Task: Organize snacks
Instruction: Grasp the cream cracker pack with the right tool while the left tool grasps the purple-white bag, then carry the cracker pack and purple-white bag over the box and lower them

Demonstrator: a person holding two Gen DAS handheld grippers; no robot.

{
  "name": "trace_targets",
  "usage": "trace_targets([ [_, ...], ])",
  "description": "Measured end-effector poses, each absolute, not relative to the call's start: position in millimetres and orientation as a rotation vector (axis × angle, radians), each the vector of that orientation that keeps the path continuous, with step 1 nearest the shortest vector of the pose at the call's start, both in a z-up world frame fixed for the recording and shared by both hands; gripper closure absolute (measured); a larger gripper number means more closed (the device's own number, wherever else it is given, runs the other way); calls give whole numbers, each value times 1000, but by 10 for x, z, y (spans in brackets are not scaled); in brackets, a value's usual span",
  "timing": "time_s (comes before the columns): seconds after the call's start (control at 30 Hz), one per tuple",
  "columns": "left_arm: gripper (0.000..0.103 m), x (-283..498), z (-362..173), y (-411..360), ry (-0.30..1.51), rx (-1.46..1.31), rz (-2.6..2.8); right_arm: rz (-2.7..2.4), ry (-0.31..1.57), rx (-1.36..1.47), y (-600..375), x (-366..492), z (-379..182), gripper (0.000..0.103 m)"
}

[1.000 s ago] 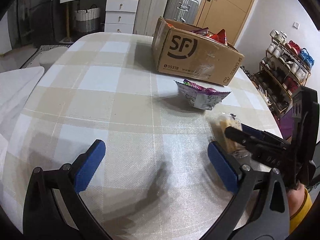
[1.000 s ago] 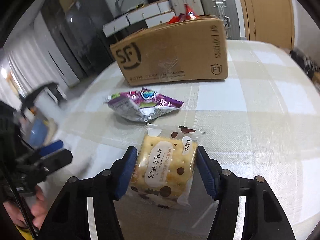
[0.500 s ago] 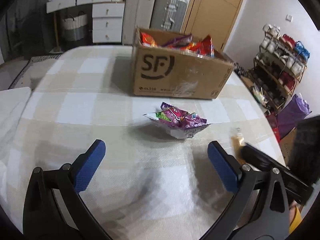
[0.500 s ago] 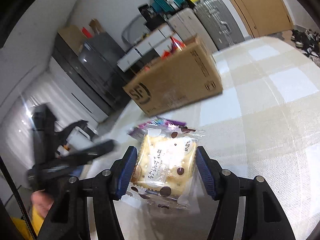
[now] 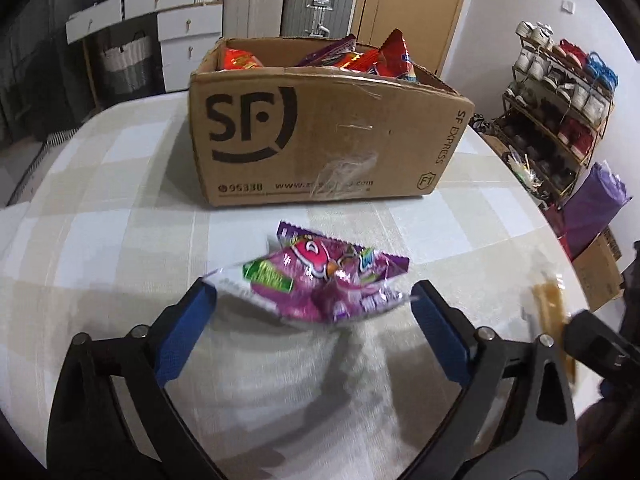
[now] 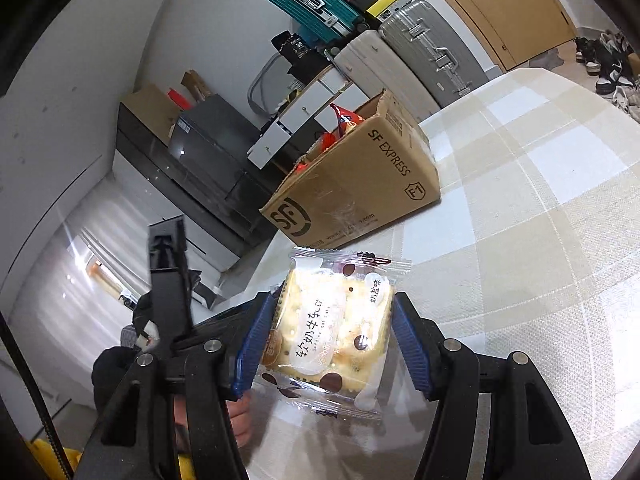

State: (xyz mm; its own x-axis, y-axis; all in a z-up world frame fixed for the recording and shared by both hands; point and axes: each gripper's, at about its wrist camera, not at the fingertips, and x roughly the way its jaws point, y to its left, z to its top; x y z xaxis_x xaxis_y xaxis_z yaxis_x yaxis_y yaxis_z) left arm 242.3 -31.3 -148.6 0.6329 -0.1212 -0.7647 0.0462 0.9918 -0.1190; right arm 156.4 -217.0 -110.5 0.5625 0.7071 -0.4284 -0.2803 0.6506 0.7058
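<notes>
A purple snack bag (image 5: pixel 320 276) lies on the checked table (image 5: pixel 120 220) in front of the SF cardboard box (image 5: pixel 320 140). My left gripper (image 5: pixel 311 290) straddles the bag. Its jaws are closing, and the blue pads stand at the bag's two ends without pressing it. My right gripper (image 6: pixel 332 312) is shut on a clear-wrapped cracker packet (image 6: pixel 320 328) and holds it above the table, tilted. The box (image 6: pixel 360 192) lies beyond it, filled with red and orange snack packs (image 5: pixel 360 60). The right gripper shows blurred at the left wrist view's right edge.
A shoe rack (image 5: pixel 560 100) and a purple bag (image 5: pixel 592 208) stand past the table's right edge. Suitcases (image 5: pixel 316 4) and white drawers (image 5: pixel 188 28) line the far wall. A hand (image 6: pixel 240 420) holds the left gripper's frame.
My left gripper has moved forward to the purple bag, which now lies between its pads. My right gripper has lifted and rolled with the cracker packet still in it.
</notes>
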Motion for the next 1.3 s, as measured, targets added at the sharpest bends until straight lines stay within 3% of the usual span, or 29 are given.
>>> trace_targets([
  [0.1,20,2493,-1571,-350,883,-76,-85,630,766,637,-2202,1554,-1113,42],
  [0.27,56,2506,-1599,-321,853,-129,-147,626,774,635,-2195,1551,-1126,42],
  [0.37,62,2503,-1602,-308,851,-138,-177,622,781,624,-2173,1556,-1136,42],
  [0.63,65,2316,-1471,-140,832,-201,-199,614,791,630,-2170,1571,-1172,41],
  [0.97,65,1667,-772,43,733,-167,-189,602,760,645,-2226,1518,-1095,41],
  [1.3,64,858,-119,252,695,-170,-142,659,647,461,-2073,1191,-183,41],
])
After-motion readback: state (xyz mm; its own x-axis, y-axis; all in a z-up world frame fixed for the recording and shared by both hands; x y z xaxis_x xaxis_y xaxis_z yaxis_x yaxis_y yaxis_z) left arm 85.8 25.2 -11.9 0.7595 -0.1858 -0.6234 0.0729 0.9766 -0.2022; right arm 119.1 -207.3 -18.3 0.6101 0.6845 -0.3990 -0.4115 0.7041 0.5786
